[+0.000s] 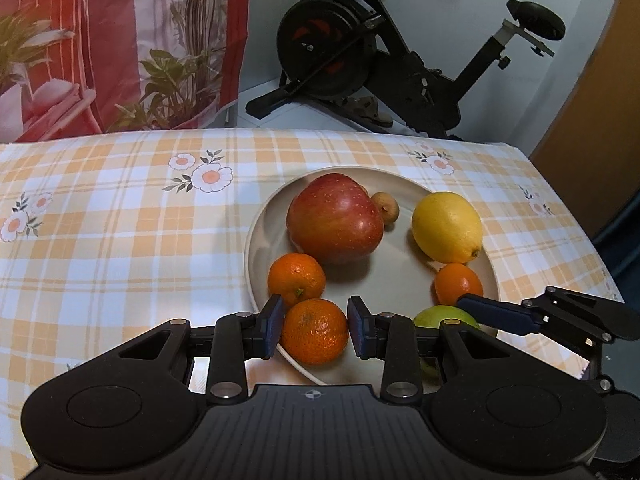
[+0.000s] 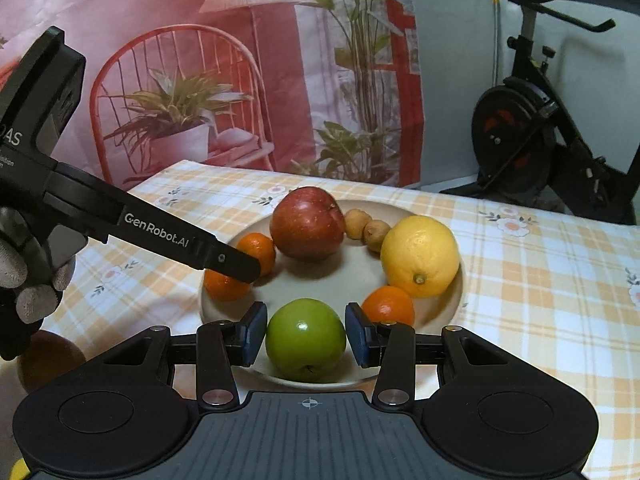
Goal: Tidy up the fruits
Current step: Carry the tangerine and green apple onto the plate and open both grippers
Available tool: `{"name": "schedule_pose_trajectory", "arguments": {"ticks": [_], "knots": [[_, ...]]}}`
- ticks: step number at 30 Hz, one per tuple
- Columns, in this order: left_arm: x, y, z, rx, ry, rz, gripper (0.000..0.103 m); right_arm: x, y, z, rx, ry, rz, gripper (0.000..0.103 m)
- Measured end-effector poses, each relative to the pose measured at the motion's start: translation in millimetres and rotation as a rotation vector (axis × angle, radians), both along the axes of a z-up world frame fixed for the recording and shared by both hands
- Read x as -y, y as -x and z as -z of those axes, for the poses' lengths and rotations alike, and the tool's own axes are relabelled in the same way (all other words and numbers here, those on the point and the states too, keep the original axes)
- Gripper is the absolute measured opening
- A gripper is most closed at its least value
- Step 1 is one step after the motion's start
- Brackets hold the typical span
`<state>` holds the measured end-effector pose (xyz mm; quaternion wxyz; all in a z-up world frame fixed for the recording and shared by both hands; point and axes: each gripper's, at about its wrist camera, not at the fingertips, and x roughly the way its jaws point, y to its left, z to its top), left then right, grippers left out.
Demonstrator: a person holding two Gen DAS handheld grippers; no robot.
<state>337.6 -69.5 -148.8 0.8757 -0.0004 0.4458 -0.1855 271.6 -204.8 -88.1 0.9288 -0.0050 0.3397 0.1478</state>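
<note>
Orange fruit in left tool, green apple in right tool, both at the near rim of one plate.

Left tool (image 1: 315, 330) grips a mandarin (image 1: 315, 331); right tool (image 2: 306, 336) grips the green apple (image 2: 305, 339), side by side over the beige plate (image 2: 404, 210) on the checked table (image 1: 120, 220). Each fruit sits straight ahead between its pads.

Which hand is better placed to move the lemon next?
Probably neither is free: the right gripper is nearer the lemon but clamps the green apple; the left gripper clamps a tangerine.
</note>
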Motion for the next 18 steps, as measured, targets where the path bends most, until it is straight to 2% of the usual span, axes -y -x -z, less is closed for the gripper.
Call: {"name": "schedule_pose_trajectory", "arguments": {"ticks": [12,18], "knots": [[-6,6,-10,0.037,0.016,-0.047,0.037,13,14,-12,0.031,0.050,0.080,0.041],[-14,24,-26,0.074,0.023,-0.040,0.038,15,32,-24,0.046,0.013,0.108,0.041]]}}
